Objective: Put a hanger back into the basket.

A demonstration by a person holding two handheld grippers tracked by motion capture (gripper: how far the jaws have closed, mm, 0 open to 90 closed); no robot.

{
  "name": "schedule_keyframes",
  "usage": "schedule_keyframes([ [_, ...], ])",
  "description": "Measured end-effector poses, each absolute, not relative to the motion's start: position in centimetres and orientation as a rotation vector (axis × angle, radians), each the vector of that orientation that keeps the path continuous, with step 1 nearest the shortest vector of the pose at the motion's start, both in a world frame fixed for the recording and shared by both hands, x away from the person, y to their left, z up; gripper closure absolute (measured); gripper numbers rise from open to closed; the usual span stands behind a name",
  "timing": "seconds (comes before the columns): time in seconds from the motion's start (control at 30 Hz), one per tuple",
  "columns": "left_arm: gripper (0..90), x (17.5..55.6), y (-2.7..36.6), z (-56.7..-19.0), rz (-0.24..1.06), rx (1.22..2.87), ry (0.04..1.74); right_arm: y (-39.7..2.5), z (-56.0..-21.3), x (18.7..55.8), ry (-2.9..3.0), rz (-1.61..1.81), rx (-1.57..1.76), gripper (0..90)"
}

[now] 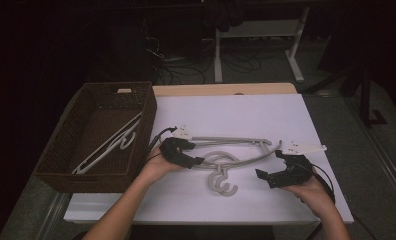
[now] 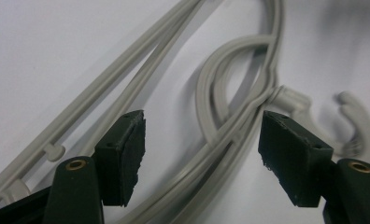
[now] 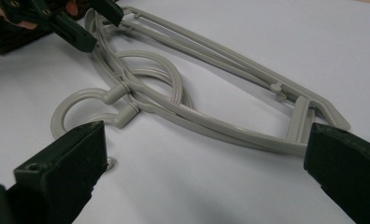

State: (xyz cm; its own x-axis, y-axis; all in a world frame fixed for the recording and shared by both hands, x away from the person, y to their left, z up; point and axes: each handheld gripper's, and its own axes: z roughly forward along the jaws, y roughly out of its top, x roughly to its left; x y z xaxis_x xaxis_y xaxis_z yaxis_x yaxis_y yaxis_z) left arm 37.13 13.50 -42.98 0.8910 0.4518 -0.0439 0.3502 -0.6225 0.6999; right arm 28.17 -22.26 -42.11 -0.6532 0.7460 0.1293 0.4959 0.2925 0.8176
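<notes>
The grey hangers [image 1: 231,150] lie stacked flat on the bench [image 1: 246,115], just right of the wicker basket [image 1: 81,165]. Their long axis runs across the bench away from the basket, hooks curling toward the person. The left gripper [image 1: 198,161] straddles their basket-side arm with jaws open, and the right gripper [image 1: 266,177] hovers at the far end, jaws spread wide.

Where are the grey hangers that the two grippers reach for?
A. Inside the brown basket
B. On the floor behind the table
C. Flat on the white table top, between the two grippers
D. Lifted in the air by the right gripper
C: the grey hangers lie flat on the white table top, between the open left gripper and the open right gripper; neither gripper holds them.
</notes>
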Motion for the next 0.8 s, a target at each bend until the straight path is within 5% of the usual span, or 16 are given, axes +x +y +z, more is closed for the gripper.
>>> schedule_keyframes([
  [0.8, 40.8, 38.3, 12.0, -44.3, 0.149, 2.389, 0.445, -22.1, -42.1, 28.2, 2.296, 1.302, 1.125, 0.0],
])
